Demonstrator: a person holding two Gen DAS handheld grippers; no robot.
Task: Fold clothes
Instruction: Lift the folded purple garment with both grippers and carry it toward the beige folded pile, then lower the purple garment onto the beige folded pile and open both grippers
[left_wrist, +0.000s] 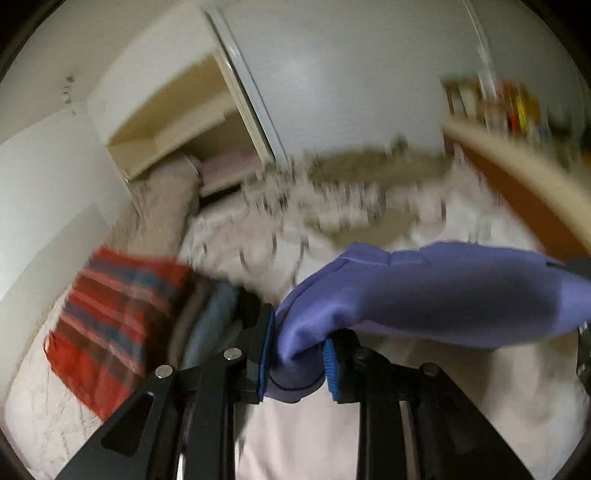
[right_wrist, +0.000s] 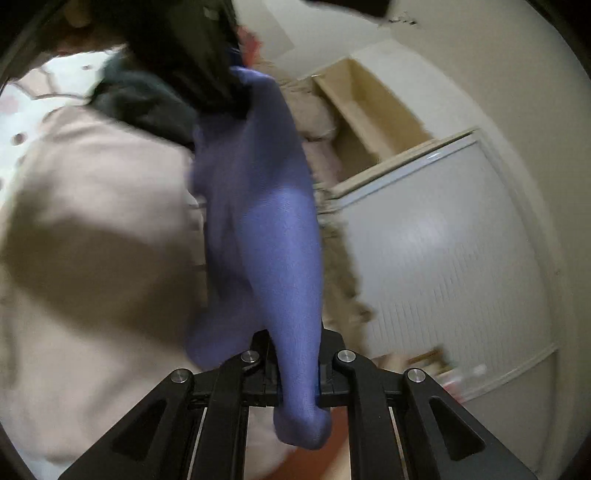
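A: What is the left gripper doing?

B: Its two blue pads have one end of a purple garment bunched between them. The jaws stand fairly narrow, and the cloth fills the gap from pad to pad, with a rounded fold poking out below.

A: And the right gripper?

B: Nearly closed, pinched tight on the other end of the same purple garment. A small knob of fabric sticks out behind the jaws toward the camera.

A: So where is the garment itself?

B: Slung in the air between the two grippers, above the bed. In the right wrist view it runs as a long band up to the dark body of the other gripper near the top of the frame. Whether its lowest part brushes the bedding, I cannot tell.

A: What else lies on the bed?

B: A pale pink cloth spread under the garment. Toward the bed's left edge, a stack of clothes topped by a red striped piece. At the far end sits a rumpled patterned blanket, heavily blurred.

A: Beyond the bed?

B: An open cupboard and a white sliding door. A shelf of books is at the right, too smeared to read.
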